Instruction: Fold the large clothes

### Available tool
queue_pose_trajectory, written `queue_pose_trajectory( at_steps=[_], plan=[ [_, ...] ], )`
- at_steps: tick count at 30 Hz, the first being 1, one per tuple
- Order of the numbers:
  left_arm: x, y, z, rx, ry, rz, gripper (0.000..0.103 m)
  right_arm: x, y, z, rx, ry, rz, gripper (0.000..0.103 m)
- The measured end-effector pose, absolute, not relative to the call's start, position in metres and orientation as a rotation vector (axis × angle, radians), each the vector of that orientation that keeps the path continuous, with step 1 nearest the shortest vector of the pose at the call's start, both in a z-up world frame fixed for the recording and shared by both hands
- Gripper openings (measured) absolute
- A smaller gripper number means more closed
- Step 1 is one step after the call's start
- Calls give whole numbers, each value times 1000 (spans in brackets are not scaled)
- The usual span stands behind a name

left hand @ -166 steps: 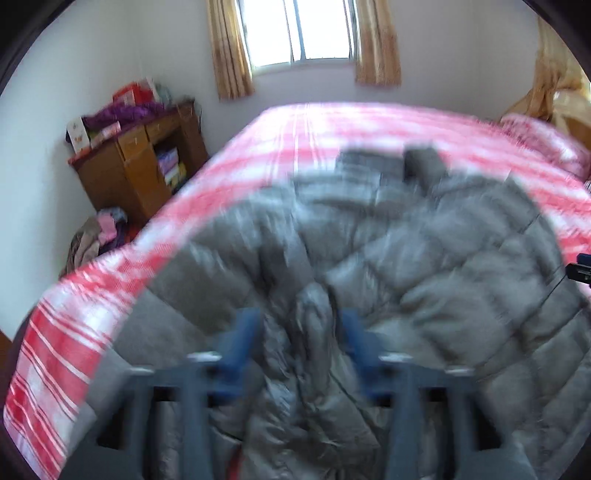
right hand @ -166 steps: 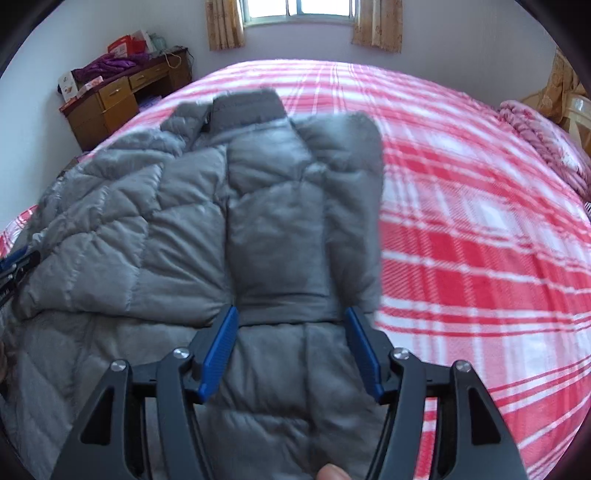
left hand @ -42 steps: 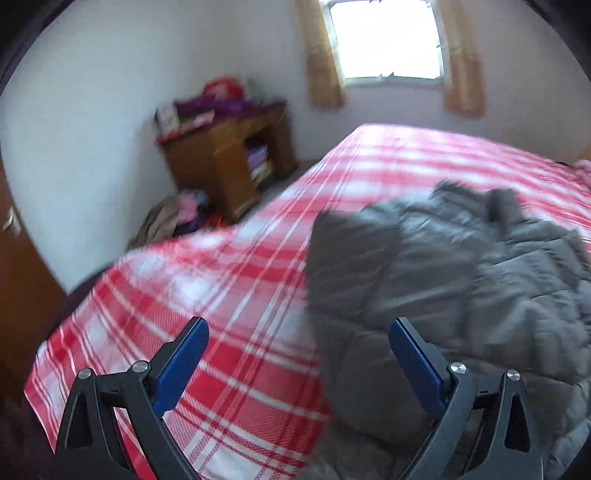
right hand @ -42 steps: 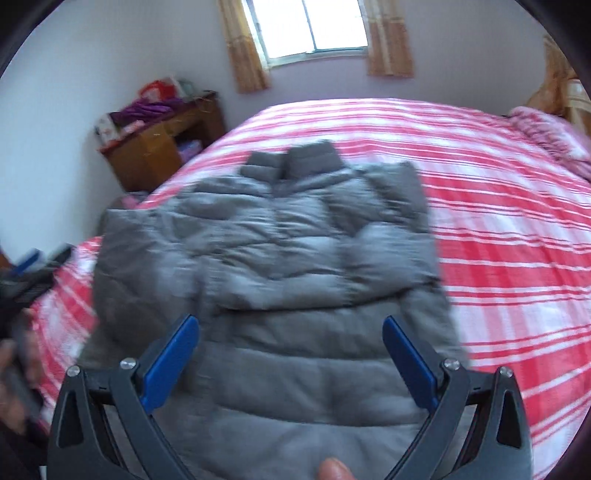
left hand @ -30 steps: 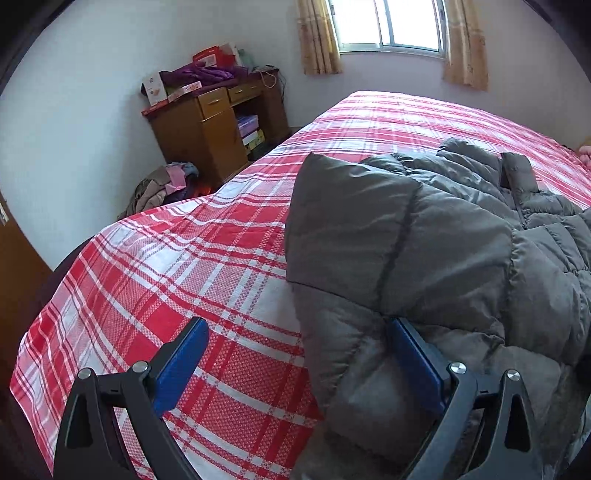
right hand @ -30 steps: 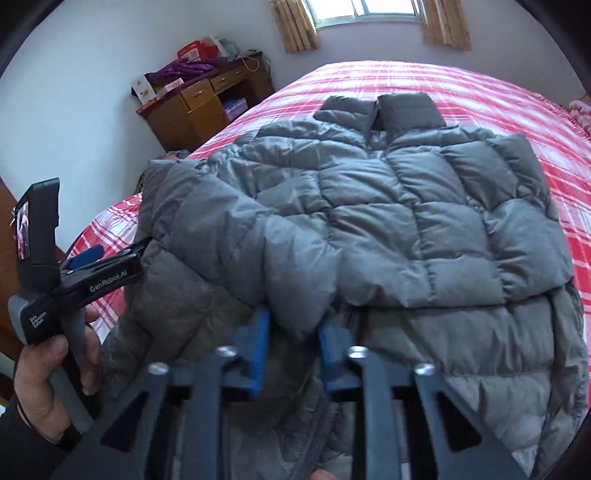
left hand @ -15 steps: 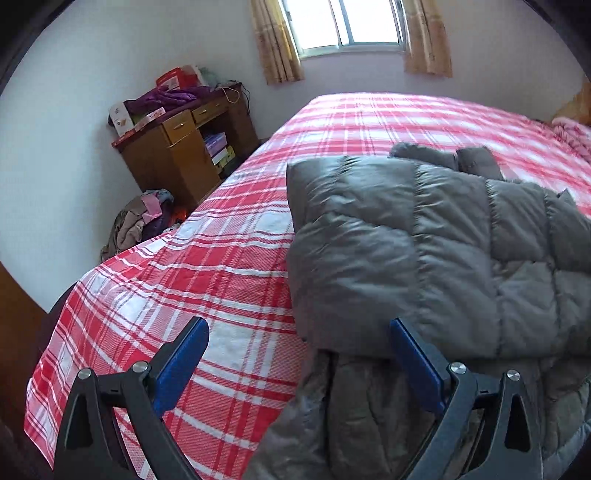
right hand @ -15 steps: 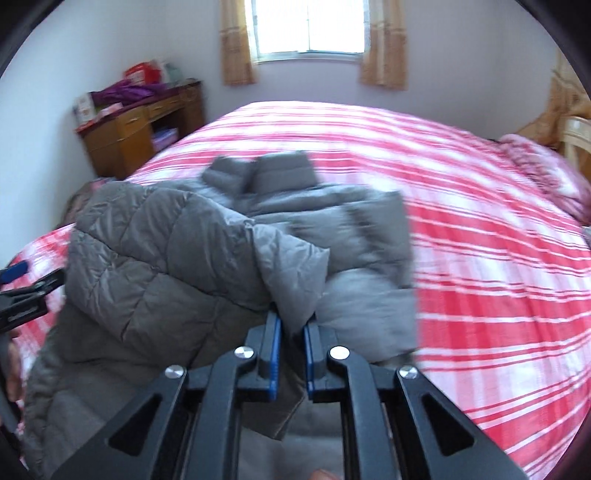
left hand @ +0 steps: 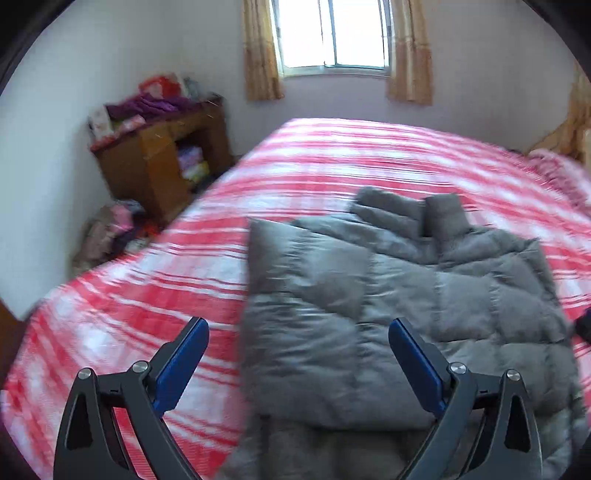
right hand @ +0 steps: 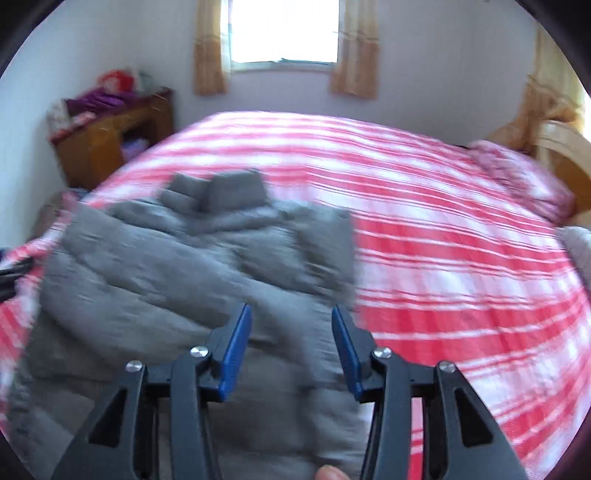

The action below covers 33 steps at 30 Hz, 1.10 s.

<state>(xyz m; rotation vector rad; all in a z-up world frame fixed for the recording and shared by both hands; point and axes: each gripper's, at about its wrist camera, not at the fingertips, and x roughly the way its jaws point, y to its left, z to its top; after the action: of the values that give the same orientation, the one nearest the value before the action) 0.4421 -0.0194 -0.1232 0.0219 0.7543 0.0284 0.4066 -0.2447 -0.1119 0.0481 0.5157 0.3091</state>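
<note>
A bed (left hand: 332, 166) with a red and white checked cover fills the middle of both views. At the upper left a wooden desk (left hand: 147, 162) stands against the wall, with purple cloth (left hand: 147, 105) piled on top. A window (left hand: 334, 33) with tan curtains (left hand: 260, 51) sits top centre. Clothes (left hand: 110, 232) lie heaped on the floor at left.

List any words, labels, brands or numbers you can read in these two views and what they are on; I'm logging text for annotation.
No text can be read in either view.
Boxes and packets on top of the wooden cabinet: any print is too blurred and small to read.
Grey puffer jacket: no label or logo shows.
Left gripper and right gripper: no marking shows on the visible parts.
</note>
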Motion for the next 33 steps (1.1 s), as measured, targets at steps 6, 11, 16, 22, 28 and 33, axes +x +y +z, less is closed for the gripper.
queue_pose_trajectory(
  at_steps=[6, 11, 16, 22, 28, 33],
  plan=[
    [469, -31, -181, 49, 837, 73, 98, 429, -202, -132, 49, 583, 387, 48],
    [473, -28, -201, 21, 836, 67, 99, 442, -202, -160, 16, 573, 330, 48],
    [476, -29, -209, 29, 846, 82, 102, 447, -203, -177, 14, 545, 329, 48],
    [481, -31, -215, 35, 878, 80, 102, 452, -202, -181, 34, 575, 326, 48],
    [480, -31, -218, 40, 881, 86, 102, 454, -199, -185, 18, 587, 311, 48],
    [480, -32, -218, 44, 882, 89, 102, 455, -196, -186, -1, 593, 296, 48]
  ],
)
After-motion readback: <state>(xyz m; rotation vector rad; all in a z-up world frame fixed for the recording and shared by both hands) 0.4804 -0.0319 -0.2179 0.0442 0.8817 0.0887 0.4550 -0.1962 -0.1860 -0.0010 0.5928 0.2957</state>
